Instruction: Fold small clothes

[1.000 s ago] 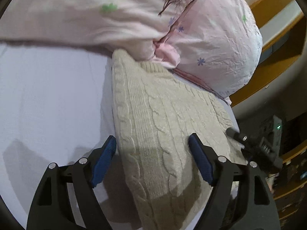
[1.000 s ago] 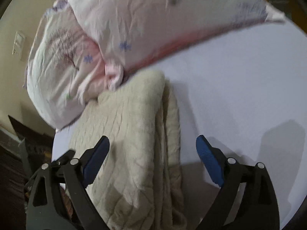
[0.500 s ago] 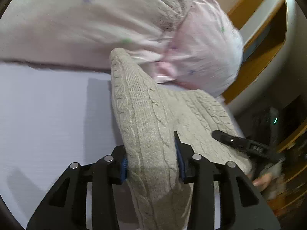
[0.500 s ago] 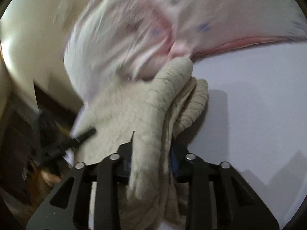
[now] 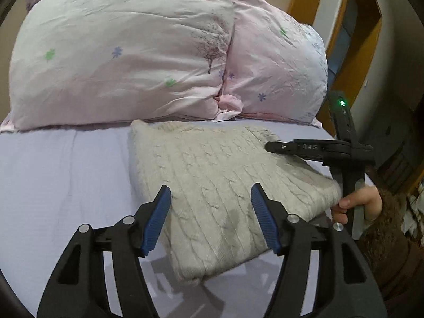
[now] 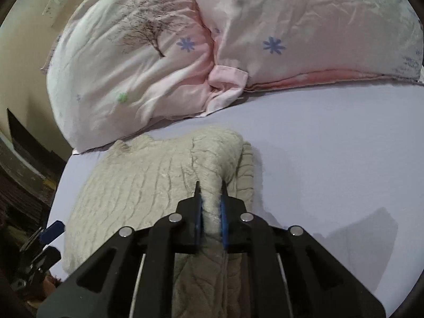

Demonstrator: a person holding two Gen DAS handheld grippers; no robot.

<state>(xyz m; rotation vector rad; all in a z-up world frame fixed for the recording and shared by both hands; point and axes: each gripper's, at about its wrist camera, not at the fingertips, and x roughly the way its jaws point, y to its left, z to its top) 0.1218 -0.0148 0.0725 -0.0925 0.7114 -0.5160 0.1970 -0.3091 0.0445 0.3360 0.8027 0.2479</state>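
On the lilac bed sheet, left of the sweater, nothing but bare fabric is seen. The folded cream cable-knit sweater is taken as the landmark: it lies flat on the sheet, its far edge just short of the pillows. Behind the sweater, two pink floral pillows are propped side by side, their inner corners touching above the sweater's far edge.

Over the sweater's near portion, the left tongs are held with the blue pads spread wide apart, nothing being gripped; whether the pads touch the knit cannot be told. At the sweater's right edge, the right tongs are seen from the side in the left wrist view, carried by a hand in a brown fuzzy sleeve.

In the right wrist view, the right tongs are closed on a raised ridge of the sweater, the knit being pinched between the blue pads and pulled up from the folded stack. Beyond the sweater in that view, the sheet and the pillows are seen again.
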